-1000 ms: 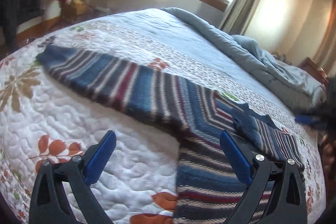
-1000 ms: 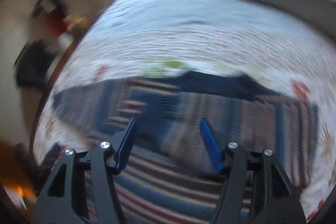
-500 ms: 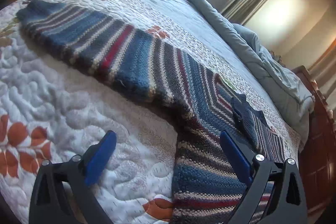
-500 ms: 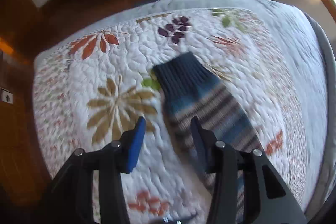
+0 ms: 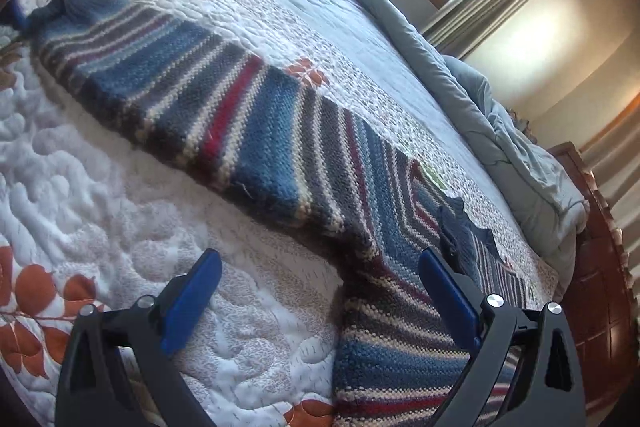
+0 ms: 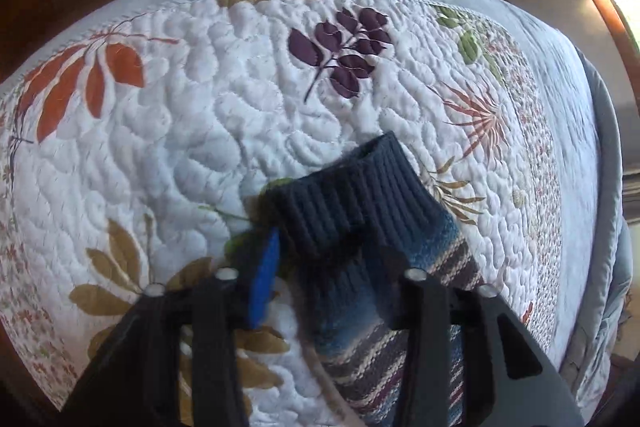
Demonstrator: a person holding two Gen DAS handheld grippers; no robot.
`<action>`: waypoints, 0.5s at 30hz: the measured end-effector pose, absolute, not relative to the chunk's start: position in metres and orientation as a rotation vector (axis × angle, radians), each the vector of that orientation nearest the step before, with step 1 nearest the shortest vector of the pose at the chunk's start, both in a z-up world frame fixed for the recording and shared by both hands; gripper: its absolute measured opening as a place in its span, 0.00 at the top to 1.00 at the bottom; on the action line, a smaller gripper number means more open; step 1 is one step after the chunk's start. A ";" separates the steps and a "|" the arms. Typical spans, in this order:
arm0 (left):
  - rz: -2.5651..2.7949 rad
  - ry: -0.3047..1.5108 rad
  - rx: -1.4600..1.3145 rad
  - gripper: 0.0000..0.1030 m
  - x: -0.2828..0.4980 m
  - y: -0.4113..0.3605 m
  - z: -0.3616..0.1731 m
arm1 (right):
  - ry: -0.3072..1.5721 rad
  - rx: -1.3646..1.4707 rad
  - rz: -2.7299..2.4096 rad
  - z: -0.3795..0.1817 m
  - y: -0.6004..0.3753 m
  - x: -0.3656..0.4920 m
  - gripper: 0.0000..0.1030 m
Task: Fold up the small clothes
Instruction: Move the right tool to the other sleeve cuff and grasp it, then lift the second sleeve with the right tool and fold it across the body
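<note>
The left gripper is held low with its two blue fingers wide apart. The right gripper is tilted down, its fingers closed on the sweater cuff.

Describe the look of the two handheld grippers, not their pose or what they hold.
Both match. The left gripper and right gripper have black plastic, triangular cut-out finger frames with silver screw heads at the joints and flat bright-blue pads on the inner faces. No cables, markings, sleeves or hands show.

Left low along sweater; right close above, perhaps shared cuff.
</note>
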State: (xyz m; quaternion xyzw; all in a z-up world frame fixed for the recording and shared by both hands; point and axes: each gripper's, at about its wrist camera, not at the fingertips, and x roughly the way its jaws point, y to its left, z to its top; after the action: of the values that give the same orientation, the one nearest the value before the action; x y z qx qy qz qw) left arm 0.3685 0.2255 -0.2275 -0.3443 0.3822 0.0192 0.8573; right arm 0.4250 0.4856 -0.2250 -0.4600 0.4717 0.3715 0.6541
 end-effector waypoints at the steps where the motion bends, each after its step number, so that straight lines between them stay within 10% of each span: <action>1: 0.035 0.800 -0.725 0.04 0.368 0.227 -0.227 | 1.072 -1.022 0.839 -0.220 0.483 0.428 0.88; 15: -0.132 0.685 -0.922 0.04 0.356 0.233 -0.225 | 0.956 -0.531 0.801 -0.032 0.325 0.509 0.89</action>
State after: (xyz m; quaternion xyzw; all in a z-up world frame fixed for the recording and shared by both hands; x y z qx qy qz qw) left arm 0.3564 0.2330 -0.2250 -0.4356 0.3239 -0.0625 0.8375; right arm 0.5086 0.3252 -0.0316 -0.2458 0.4423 0.3703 0.7790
